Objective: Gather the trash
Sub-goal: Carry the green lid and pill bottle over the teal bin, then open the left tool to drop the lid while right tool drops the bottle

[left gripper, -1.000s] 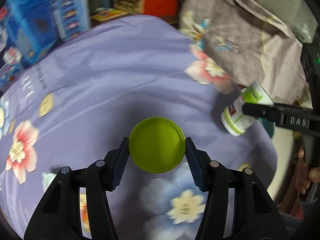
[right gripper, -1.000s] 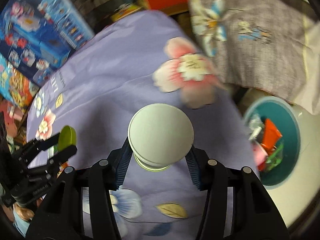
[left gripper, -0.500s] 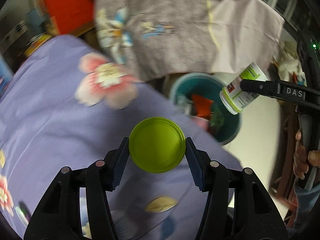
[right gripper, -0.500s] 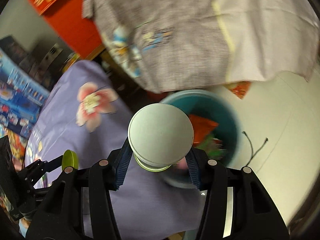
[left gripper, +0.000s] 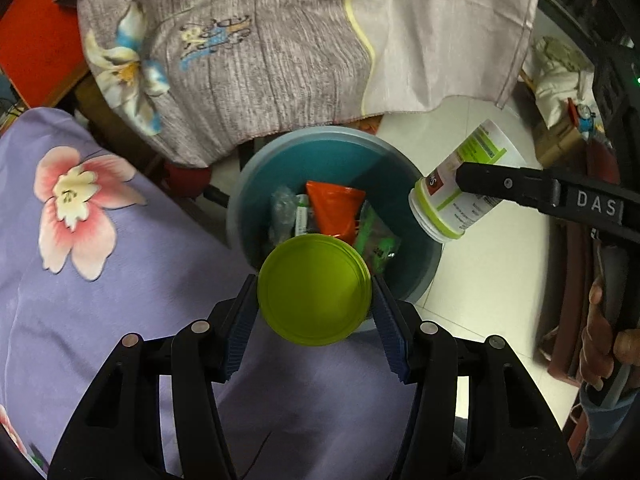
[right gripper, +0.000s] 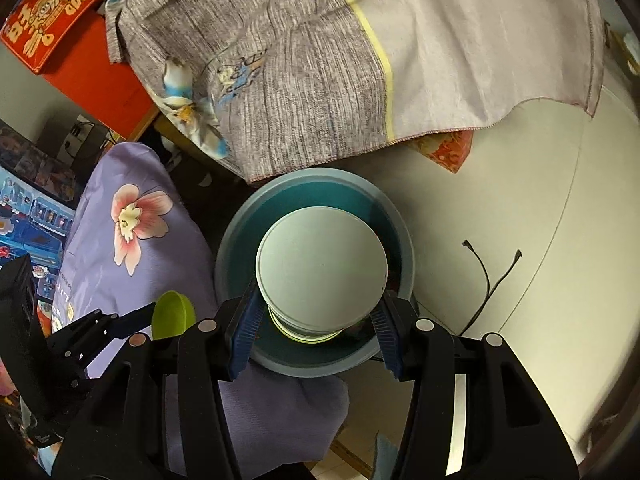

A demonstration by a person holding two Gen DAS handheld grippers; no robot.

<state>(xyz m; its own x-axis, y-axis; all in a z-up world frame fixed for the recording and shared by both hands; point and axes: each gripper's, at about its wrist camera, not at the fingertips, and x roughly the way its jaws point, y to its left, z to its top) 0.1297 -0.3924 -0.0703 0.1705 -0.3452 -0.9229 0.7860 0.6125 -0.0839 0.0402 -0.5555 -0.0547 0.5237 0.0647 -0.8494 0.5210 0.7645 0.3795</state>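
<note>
Both claws are parked over the teal trash bin [left gripper: 404,280] on the floor, beside the purple flowered bedsheet [left gripper: 72,320]. The left claw [left gripper: 314,320] is clamped on a lime green lid [left gripper: 313,289], hanging above the bin's near rim. The right claw [right gripper: 320,326] is clamped on a white plastic jar [right gripper: 321,274], bottom facing the camera, right above the bin's opening. Inside the bin there's an orange wrapper [left gripper: 335,210] and other scraps.
</note>
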